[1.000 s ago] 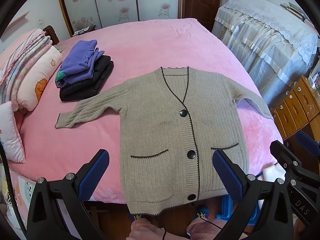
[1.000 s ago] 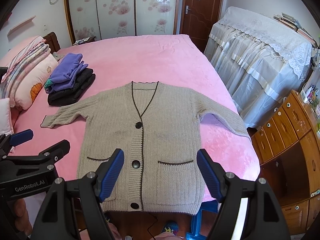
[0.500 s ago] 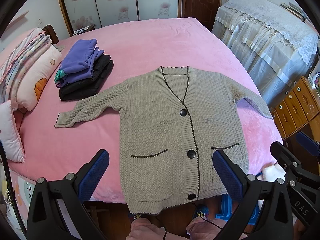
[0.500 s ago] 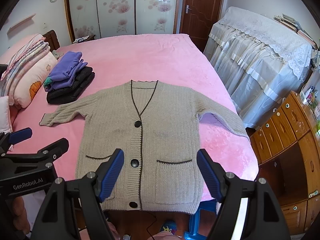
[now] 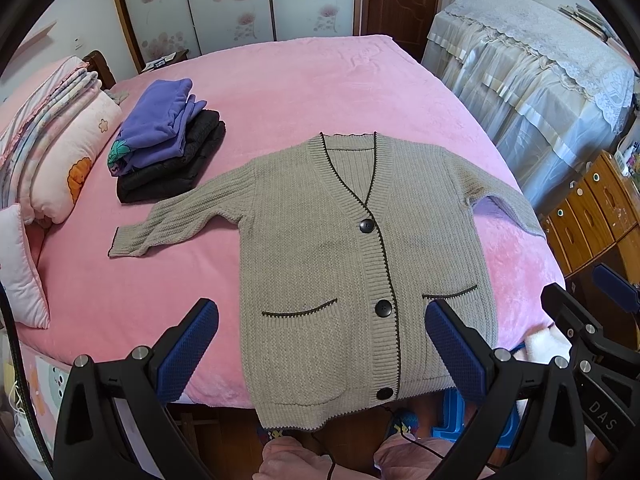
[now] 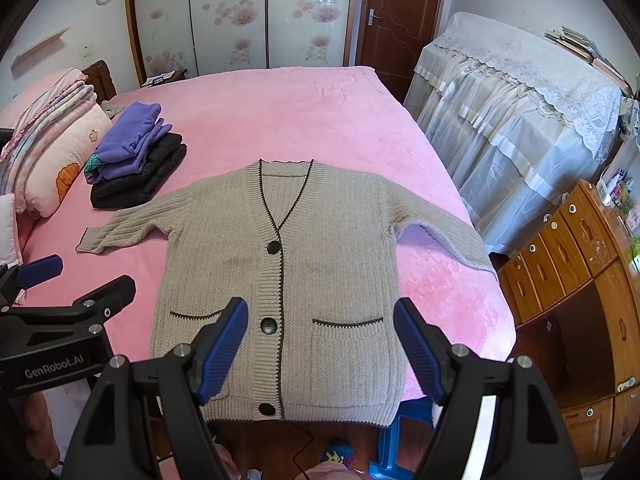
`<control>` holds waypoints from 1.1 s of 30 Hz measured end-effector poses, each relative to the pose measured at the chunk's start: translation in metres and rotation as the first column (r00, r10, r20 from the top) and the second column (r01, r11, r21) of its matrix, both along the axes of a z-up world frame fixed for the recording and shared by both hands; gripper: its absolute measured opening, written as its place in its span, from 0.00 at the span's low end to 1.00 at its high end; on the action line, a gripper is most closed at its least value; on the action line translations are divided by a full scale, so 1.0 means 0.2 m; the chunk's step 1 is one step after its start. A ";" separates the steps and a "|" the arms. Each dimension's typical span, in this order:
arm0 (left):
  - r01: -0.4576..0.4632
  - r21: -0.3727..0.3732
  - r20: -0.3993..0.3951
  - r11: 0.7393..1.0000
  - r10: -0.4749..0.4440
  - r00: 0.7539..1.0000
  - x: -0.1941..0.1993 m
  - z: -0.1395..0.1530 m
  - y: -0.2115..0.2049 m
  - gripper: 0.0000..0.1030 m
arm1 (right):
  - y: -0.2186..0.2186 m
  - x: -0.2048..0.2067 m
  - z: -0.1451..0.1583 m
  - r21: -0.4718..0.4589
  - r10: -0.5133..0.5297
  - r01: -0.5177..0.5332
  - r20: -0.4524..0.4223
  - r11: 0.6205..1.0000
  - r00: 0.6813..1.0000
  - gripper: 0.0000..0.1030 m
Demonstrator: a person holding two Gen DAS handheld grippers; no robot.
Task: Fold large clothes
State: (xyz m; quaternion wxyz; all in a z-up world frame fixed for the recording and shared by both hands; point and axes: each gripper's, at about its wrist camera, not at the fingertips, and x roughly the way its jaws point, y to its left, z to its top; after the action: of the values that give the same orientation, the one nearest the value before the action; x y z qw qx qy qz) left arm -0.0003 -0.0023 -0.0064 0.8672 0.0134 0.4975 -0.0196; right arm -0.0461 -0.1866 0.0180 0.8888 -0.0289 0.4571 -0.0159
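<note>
Both tools hover above the near edge of the bed (image 5: 360, 80), nothing between the jaws. Left gripper (image 5: 320, 344) spread wide and empty, right gripper (image 6: 320, 344) same. Looks like a pre-grasp pose: both pointed down at the hem, no fold started yet

Grey cardigan (image 5: 340, 260) lies flat, front up, buttoned, hem hanging slightly over the near edge. Collar points toward the far edge. Left sleeve (image 5: 180, 220) stretched out toward the pillow (image 5: 68, 168) side, right sleeve (image 6: 444, 236) draped toward the right edge — laid out this way presumably so sleeves can be folded in first

Further back on the left side: a folded stack (image 5: 168, 148), purple garment on top of black — likely the finished pile, kept clear of the working area

Far half of the bed is bare
</note>
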 end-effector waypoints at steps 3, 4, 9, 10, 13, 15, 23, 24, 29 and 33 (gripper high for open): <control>0.001 -0.002 -0.001 1.000 -0.001 1.000 0.00 0.00 0.00 1.00 | -0.01 -0.01 0.00 -0.002 -0.003 0.003 -0.002 1.000 1.000 0.73; 0.001 -0.003 -0.001 1.000 -0.001 1.000 0.00 0.00 0.00 1.00 | -0.01 -0.01 0.00 -0.001 -0.003 0.003 -0.001 1.000 1.000 0.73; 0.006 -0.008 -0.001 1.000 -0.006 1.000 0.01 -0.01 -0.01 1.00 | -0.02 -0.01 0.01 -0.007 -0.012 0.012 -0.004 1.000 1.000 0.73; 0.007 -0.009 -0.001 1.000 -0.007 1.000 0.01 -0.01 -0.01 1.00 | -0.02 -0.02 0.01 -0.009 -0.013 0.013 -0.003 1.000 1.000 0.73; 0.015 -0.014 0.003 1.000 -0.015 1.000 0.02 -0.01 0.01 1.00 | -0.02 0.00 0.01 -0.014 -0.020 0.020 -0.003 1.000 1.000 0.73; 0.021 -0.017 0.005 1.000 -0.021 1.000 0.03 0.00 0.02 1.00 | 0.01 0.02 0.02 -0.018 -0.027 0.027 -0.003 0.999 1.000 0.73; 0.038 -0.044 0.007 0.998 -0.038 0.999 0.11 0.01 0.13 1.00 | 0.12 0.04 0.04 -0.043 -0.059 0.059 0.001 0.997 0.998 0.73; 0.043 -0.048 0.007 0.998 -0.043 0.999 0.12 0.01 0.15 1.00 | 0.13 0.04 0.04 -0.047 -0.066 0.066 0.001 0.997 0.998 0.73; 0.085 -0.065 0.010 0.994 -0.084 0.996 0.17 0.02 0.20 1.00 | 0.18 0.05 0.07 -0.063 -0.122 0.121 0.002 0.991 0.993 0.73; 0.130 -0.071 0.012 0.989 -0.130 0.991 0.22 0.03 0.24 1.00 | 0.22 0.03 0.07 -0.069 -0.186 0.185 -0.008 0.980 0.983 0.73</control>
State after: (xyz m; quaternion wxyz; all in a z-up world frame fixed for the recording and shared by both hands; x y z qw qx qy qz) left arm 0.0428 0.0466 0.0005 0.8658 0.0146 0.4912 -0.0939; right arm -0.0403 -0.1435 0.0323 0.8786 -0.0166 0.4635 -0.1141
